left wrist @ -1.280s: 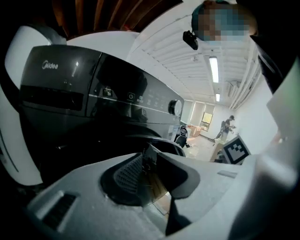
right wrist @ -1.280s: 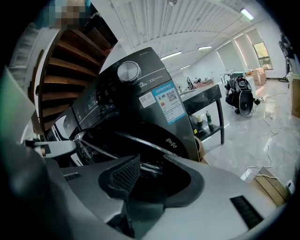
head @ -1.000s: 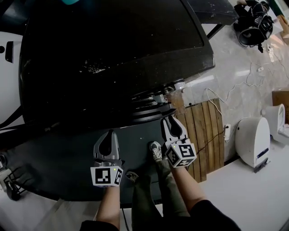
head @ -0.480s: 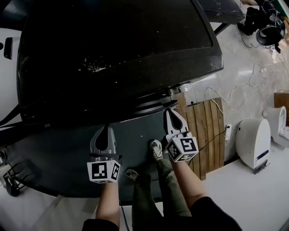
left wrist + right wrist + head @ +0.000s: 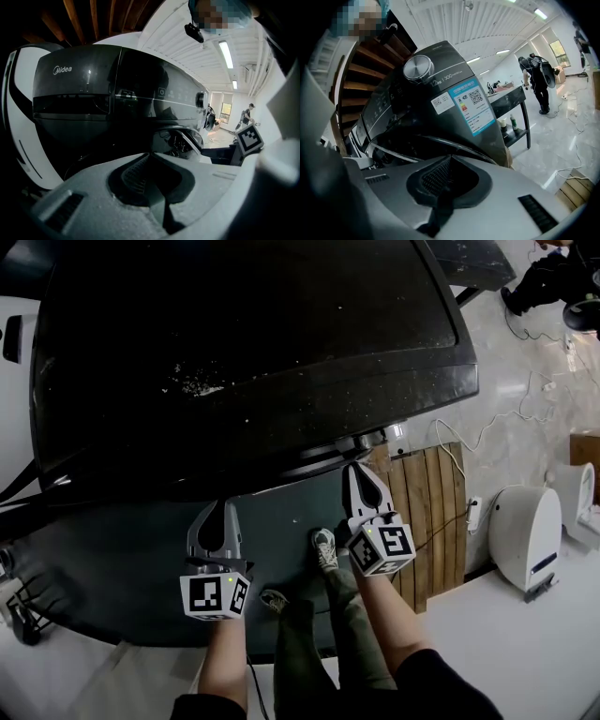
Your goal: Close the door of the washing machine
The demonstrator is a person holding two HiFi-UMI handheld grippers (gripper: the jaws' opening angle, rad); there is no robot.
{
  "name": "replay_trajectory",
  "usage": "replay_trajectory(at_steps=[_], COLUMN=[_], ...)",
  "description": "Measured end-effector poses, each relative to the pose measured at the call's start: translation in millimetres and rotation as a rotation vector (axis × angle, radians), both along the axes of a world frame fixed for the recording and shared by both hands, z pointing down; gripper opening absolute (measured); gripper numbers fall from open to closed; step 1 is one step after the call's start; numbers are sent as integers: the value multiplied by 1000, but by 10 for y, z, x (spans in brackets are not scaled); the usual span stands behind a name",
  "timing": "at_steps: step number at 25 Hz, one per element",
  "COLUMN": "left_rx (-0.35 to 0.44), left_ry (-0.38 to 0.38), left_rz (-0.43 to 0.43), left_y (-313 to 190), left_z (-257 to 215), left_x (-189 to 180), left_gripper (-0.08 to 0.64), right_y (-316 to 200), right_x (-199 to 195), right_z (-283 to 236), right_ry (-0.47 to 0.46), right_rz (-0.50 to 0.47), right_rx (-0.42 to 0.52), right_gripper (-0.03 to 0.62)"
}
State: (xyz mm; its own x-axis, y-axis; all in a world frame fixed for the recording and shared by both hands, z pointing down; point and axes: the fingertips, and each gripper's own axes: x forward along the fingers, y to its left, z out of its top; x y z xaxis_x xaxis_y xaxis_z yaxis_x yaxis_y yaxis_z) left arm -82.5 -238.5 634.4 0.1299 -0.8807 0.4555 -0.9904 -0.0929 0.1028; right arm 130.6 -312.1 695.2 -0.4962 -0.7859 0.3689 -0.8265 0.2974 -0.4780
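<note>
The dark grey front-loading washing machine fills the upper head view, seen from above. Its round door shows only as a curved rim under the machine's front edge. That door arcs just beyond my right gripper, whose jaws are shut and empty; I cannot tell if the tips touch it. In the head view, the right gripper points at the rim's right end. My left gripper is lower left, shut and empty, apart from the machine. From the left gripper, the door lies ahead right.
A dark mat lies under the grippers, with the person's shoes on it. A wooden pallet and a white appliance are on the right. Cables trail over the pale floor. A person stands far back.
The right gripper's jaws, apart one second ago, have shut on nothing. Both grippers have shifted slightly towards the machine, and the view has drifted so the machine sits a little further right.
</note>
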Motion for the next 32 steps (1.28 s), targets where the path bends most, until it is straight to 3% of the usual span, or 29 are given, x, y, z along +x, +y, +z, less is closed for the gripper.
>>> replay_trajectory(at_steps=[16, 20, 32], left_rx=[7, 13, 14], left_ry=[16, 23, 16], left_rz=[14, 11, 16], left_y=[-42, -56, -44], left_z=[1, 6, 26], left_x=[-16, -19, -16], left_gripper=[3, 6, 6], right_y=[-60, -95, -89], right_x=[-29, -46, -35], right_z=[20, 25, 16], right_ry=[3, 41, 17], right_rz=[-12, -45, -50], right_rx=[15, 33, 27], right_gripper=[3, 2, 2])
